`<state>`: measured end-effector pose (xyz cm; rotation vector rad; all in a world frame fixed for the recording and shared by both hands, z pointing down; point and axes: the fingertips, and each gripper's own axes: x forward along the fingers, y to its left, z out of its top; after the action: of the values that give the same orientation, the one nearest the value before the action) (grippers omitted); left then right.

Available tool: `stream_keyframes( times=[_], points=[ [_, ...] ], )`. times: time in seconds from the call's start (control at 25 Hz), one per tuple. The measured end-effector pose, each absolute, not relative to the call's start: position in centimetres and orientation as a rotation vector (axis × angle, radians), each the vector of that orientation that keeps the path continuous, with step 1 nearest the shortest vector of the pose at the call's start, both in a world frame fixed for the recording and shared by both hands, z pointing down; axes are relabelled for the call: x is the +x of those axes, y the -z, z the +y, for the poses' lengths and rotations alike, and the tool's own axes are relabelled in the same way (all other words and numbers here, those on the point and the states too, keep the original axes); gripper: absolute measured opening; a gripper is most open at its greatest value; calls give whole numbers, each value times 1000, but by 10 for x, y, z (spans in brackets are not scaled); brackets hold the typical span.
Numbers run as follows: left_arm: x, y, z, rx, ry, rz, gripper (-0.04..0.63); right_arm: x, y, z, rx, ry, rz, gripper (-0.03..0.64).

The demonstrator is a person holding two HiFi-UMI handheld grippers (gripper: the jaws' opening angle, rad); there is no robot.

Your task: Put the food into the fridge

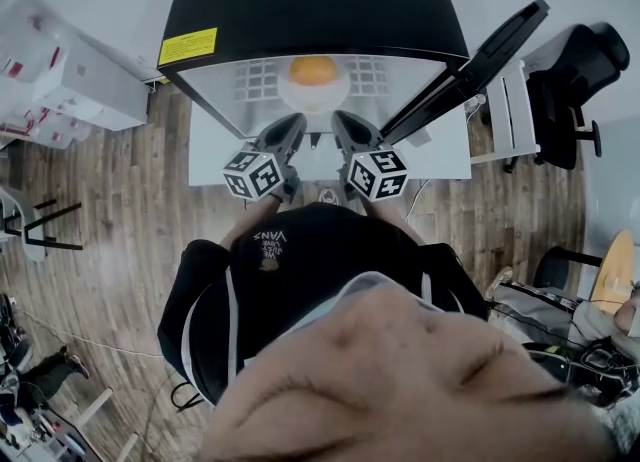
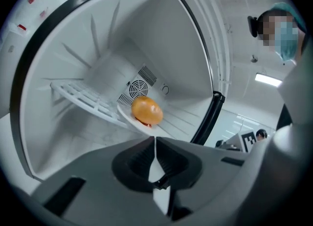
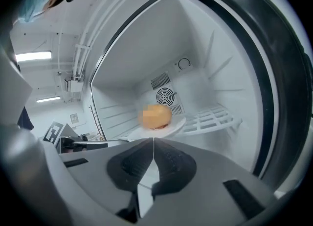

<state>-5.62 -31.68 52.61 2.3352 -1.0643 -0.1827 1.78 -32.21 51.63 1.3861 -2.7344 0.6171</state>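
Only the head view shows you the fridge point(image 1: 310, 0) from outside: its black top, one yellow label point(image 1: 188, 46), and the open door point(image 1: 470, 70) to the right of your right gripper point(image 1: 345, 124). It also shows both grippers side by side, with the left gripper point(image 1: 293, 128) close beside the right one, both aimed into the opening. The two gripper views give you the inside, which the head view hardly shows: one white wire shelf point(image 2: 83, 98) and one round fan grille point(image 2: 138, 89) on the back wall, beyond the jaw tips.

Counted, there are two grippers, one piece of food point(image 2: 146, 110), one plate point(image 2: 128, 115) and one shelf. The food is round and orange. It lies on the white plate, and the plate sits on the shelf inside the fridge. From the left gripper it is ahead of the tips and a little to the left; from the right gripper it is almost straight ahead. It is apart from both.

Your left gripper has its jaws pressed together, with nothing between them. Your right gripper is the same: the jaws meet and it holds nothing. Neither touches the plate or the shelf.
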Motion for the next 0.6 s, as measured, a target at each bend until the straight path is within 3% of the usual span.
stream_keyframes(
  times=[0.6],
  points=[
    [-57, -527, -334, 2294, 217, -1068, 21, 15, -518, -343, 1363, -616, -2735, 15]
  ],
)
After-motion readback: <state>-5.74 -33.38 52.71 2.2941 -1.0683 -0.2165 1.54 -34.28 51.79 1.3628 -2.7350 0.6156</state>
